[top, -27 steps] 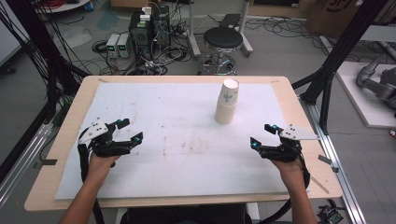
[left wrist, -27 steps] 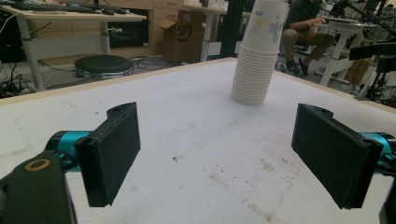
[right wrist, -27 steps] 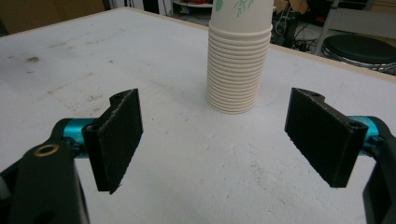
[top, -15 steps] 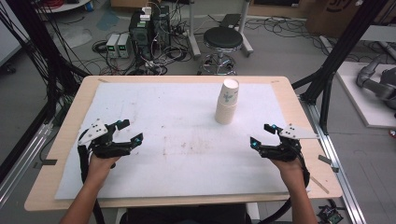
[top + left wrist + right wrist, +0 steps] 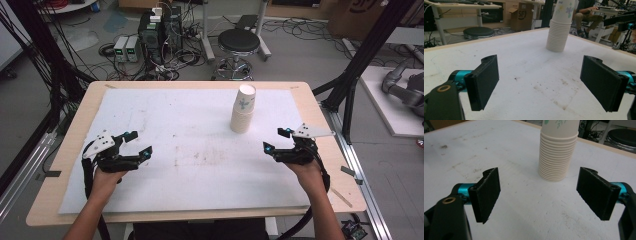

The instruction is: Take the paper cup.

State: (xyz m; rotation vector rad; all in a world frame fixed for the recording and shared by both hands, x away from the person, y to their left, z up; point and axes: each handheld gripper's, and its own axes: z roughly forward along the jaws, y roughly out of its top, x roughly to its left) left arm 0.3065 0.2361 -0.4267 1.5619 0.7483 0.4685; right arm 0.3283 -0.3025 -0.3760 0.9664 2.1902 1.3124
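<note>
Nearest the person, both grippers are hovering low over the white mat (image 5: 200,165) that covers the counter (image 5: 75,125), one at each side. The left gripper (image 5: 141,145) is holding its fingers (image 5: 484,81) spread wide, with nothing between them and nothing touching the pads; bare mat is showing through the gap. The right gripper (image 5: 278,140) is doing the same: its fingers (image 5: 487,192) are standing well apart, empty, and framing the cups from a little way off without reaching them.

Farther out, toward the right of the counter's far half, the cup stack (image 5: 243,108) is standing upright on the mat, mouths down, many rims nested close at the bottom and one flower-printed cup on top. It is sitting nearer the right gripper than the left, apart from both.

These are paper cups, so they are likely very light, thin-walled and quick to crush or go oval under a hard squeeze. The nested lower part of the stack (image 5: 556,160) is probably stiffer, being many layers thick, while the top cup is soft on its own. Taking one off looks best done by pinching the top cup's wall gently across its width, with the other fingers steadying the ribbed band of rims below, since the stack could tip or come up whole.
</note>
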